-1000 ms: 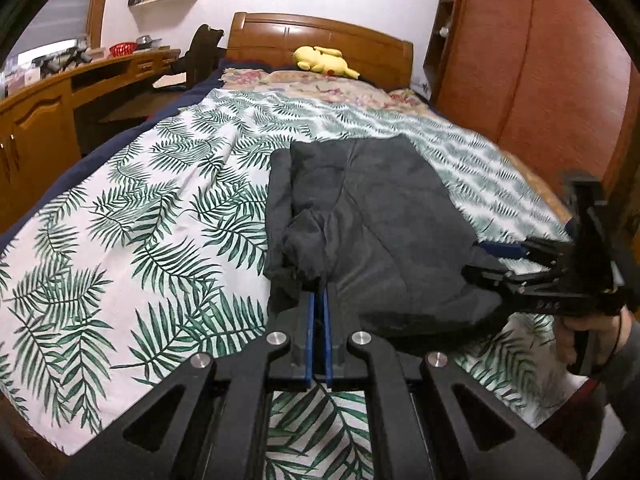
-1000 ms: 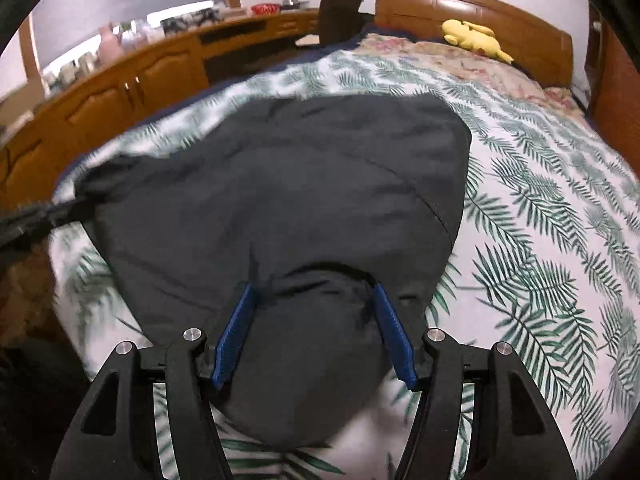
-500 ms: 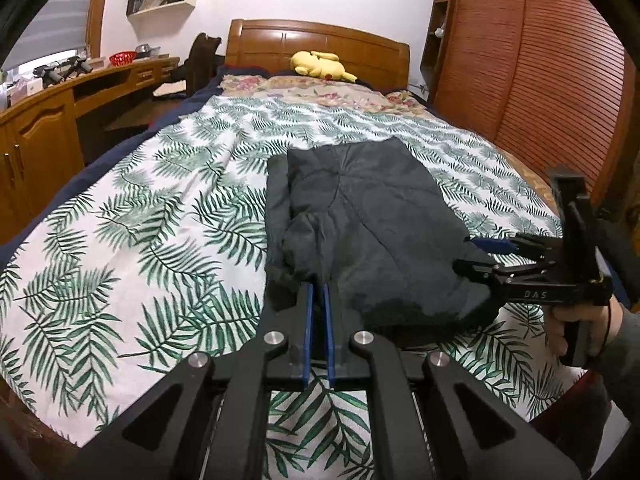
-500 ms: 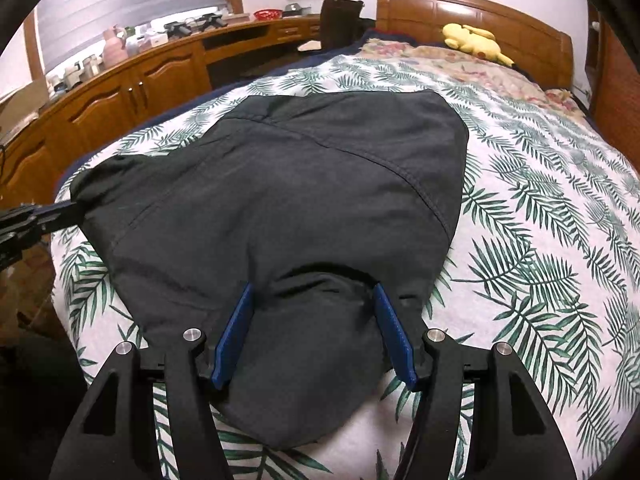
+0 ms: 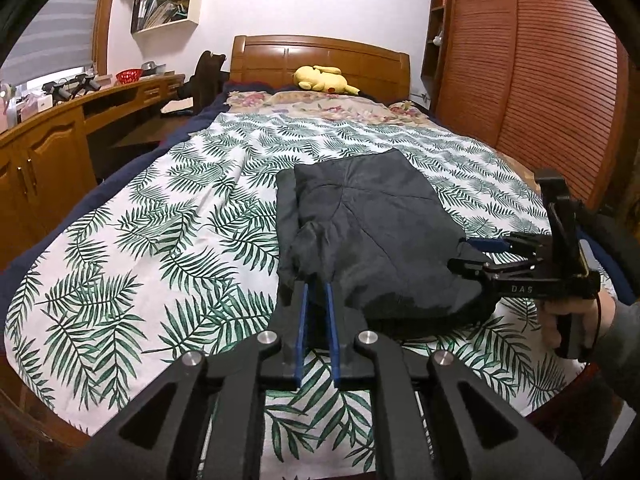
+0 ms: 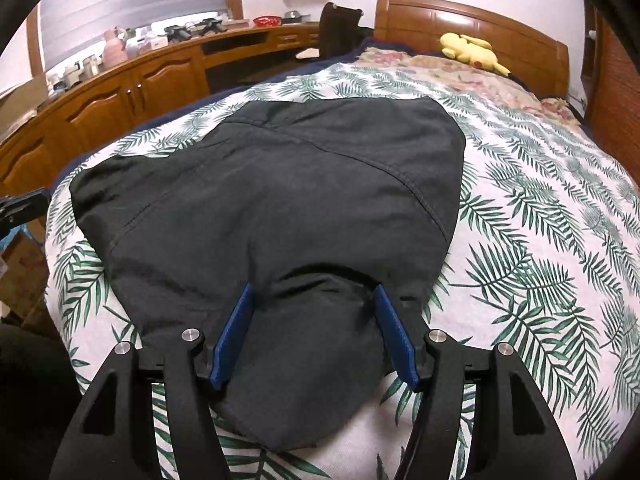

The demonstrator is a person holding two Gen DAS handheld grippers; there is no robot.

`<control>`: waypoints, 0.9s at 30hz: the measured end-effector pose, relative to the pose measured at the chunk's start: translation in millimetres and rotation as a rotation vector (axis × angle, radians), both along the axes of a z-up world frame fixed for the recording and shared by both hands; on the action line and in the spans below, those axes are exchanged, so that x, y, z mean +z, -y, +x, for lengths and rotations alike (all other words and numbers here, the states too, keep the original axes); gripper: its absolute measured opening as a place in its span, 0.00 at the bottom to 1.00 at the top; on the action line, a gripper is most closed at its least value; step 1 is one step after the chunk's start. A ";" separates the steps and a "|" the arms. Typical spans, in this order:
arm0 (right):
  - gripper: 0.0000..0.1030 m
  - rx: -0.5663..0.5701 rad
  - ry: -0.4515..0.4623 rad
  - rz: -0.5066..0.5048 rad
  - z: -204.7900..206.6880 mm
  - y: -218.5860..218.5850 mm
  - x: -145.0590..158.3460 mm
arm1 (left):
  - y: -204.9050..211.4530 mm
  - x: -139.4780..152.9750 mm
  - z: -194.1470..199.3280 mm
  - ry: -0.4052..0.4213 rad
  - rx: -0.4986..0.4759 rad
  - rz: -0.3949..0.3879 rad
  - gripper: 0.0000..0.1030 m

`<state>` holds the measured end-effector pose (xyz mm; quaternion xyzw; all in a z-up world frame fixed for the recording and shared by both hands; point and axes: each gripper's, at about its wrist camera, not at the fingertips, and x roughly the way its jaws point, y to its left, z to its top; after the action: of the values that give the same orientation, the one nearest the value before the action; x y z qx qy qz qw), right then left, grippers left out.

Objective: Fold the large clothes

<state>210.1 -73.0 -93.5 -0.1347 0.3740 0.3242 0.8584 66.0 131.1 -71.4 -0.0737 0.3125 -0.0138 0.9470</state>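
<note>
The left wrist view is taken from low at the foot edge of the bed (image 5: 152, 240), tilted down and aimed along its length toward the headboard (image 5: 320, 60). The right wrist view is taken from the same foot edge but nearer its right corner, pitched down more steeply and held close over the dark garment (image 6: 304, 208). Shared by both are the garment (image 5: 368, 232), the leaf-print cover, the headboard (image 6: 472, 28) and the yellow plush toy (image 5: 322, 79). The right gripper (image 5: 476, 254) is caught at the right edge of the left view.

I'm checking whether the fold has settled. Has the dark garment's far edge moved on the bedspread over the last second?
Yes. In the right wrist view the dark garment has its far edge nearer, exposing more leaf-print bedspread toward the headboard.
</note>
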 end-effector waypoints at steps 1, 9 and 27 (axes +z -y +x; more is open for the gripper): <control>0.63 0.001 -0.002 0.001 0.7 0.0 0.8 | 0.0 -0.4 -0.8 0.002 -0.004 -0.002 0.09; 0.64 -0.010 0.001 0.038 6.7 23.1 22.4 | -9.9 -17.7 -6.4 0.000 0.024 -0.031 0.15; 0.70 -0.049 0.005 0.002 122.2 24.4 28.9 | -12.8 -51.7 30.6 -0.092 0.007 -0.069 0.29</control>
<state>332.3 -97.4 -64.6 -0.1253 0.3749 0.3029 0.8672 96.6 143.9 -123.1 -0.1081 0.3549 -0.0177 0.9285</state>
